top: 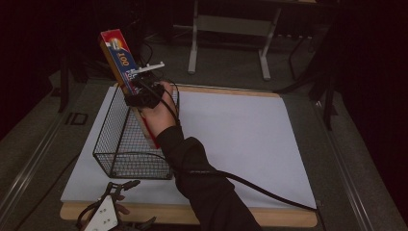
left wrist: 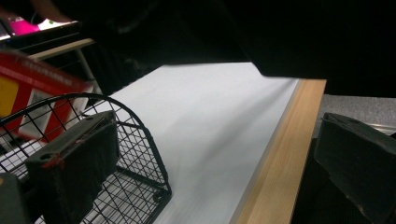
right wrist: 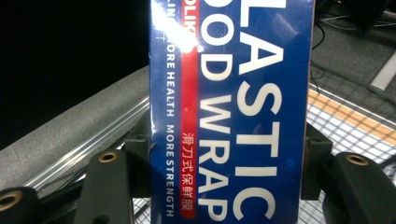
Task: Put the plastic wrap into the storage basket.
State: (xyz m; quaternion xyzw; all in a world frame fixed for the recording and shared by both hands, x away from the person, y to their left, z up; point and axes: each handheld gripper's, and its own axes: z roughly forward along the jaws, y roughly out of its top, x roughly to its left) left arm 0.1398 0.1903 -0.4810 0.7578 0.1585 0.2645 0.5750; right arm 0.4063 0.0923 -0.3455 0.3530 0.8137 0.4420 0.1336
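Box of plastic food wrap (top: 117, 57) is standing tilted in the right tongs (top: 144, 91), which are clamping it across its width, its lower end dipping into the wire basket (top: 118, 139) on the white-covered worktop (top: 240, 139). The left tongs (top: 113, 192) are idling apart at the near edge. Judging from the tilt, keeping the long box parallel to the basket's length should be helping it clear the rim.

One plastic wrap box (top: 117, 57). One black wire basket (top: 126, 144). One white sheet (top: 240, 144). One wooden board (top: 269, 217). Two grippers: right gripper (top: 144, 91), left gripper (top: 113, 207).
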